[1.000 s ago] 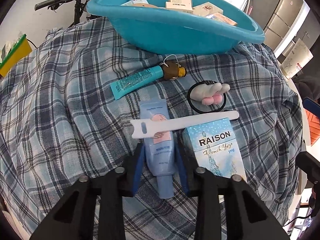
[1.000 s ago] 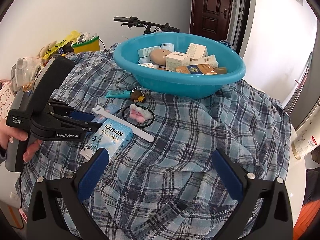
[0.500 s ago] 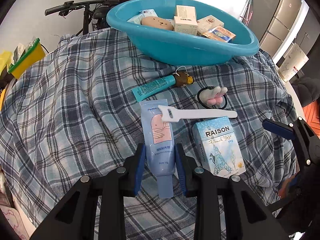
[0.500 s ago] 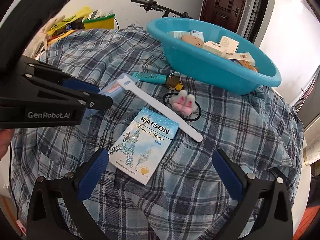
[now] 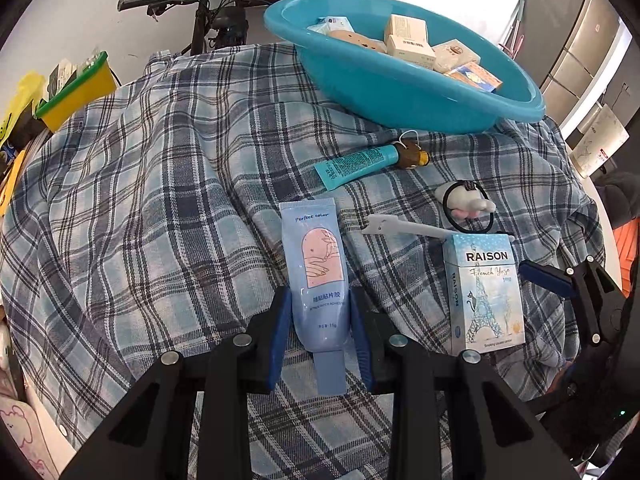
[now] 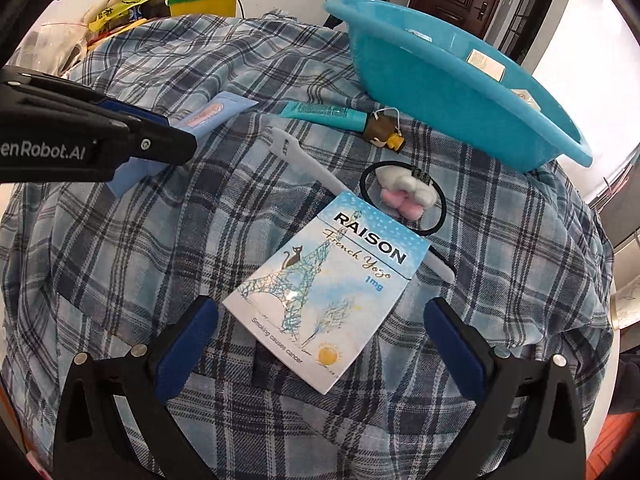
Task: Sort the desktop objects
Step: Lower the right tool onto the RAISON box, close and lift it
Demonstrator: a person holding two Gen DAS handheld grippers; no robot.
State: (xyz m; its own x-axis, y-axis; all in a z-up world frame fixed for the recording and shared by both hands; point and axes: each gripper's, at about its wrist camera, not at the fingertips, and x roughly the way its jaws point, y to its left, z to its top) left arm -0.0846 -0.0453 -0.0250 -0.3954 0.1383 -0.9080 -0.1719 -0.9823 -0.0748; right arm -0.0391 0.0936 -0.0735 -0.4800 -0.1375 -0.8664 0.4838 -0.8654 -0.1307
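Now we are gripping the pale blue tube in the left gripper while the right gripper, jaws closing, straddles the RAISON box, lying diagonally on the plaid cloth, untouched.

we find the right gripper closing, its pads either side of the raison box but clear of it. beyond the box lie a white strap, hair tie and teal basin.

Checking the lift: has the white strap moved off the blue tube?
Yes. The white strap now lies beside the blue tube, nearer the RAISON box.
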